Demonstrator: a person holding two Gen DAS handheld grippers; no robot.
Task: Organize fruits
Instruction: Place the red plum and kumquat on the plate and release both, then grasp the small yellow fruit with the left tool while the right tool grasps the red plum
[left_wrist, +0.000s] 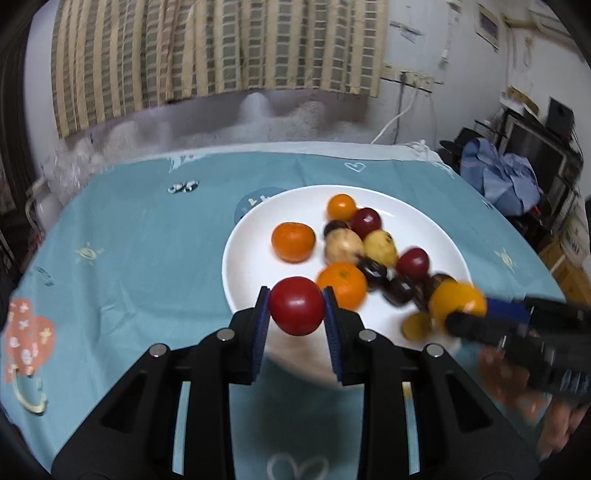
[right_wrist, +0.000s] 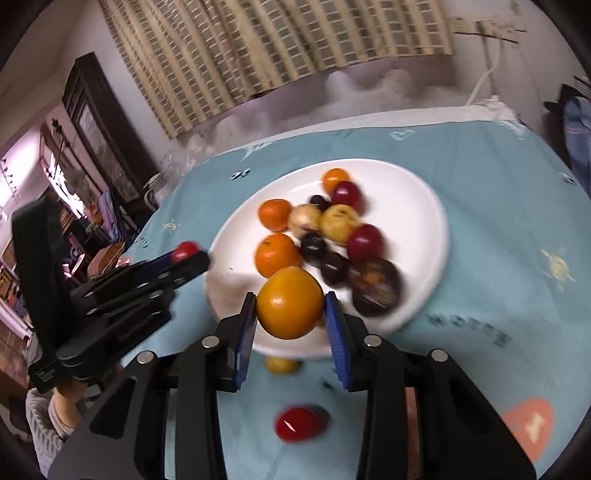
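I have the left gripper (left_wrist: 296, 306) clamped across the middle of a red tomato (left_wrist: 296, 305), held just over the near rim of the white plate (left_wrist: 255, 229), and the right gripper (right_wrist: 290, 309) squeezed on a yellow-orange tomato (right_wrist: 290, 302) above the same rim. Both look smooth, light and soft-skinned, so I judge a gentle grip across the widest part is safest; they could slip or bruise. Below the right gripper, 1 red fruit (right_wrist: 301, 422) and 1 small yellow fruit (right_wrist: 281, 364) lie on the blue tablecloth (left_wrist: 140, 236). Farther in, the plate's right half is crowded with oranges (left_wrist: 293, 242), plums and dark fruit; its left half is bare, with room to set things down.
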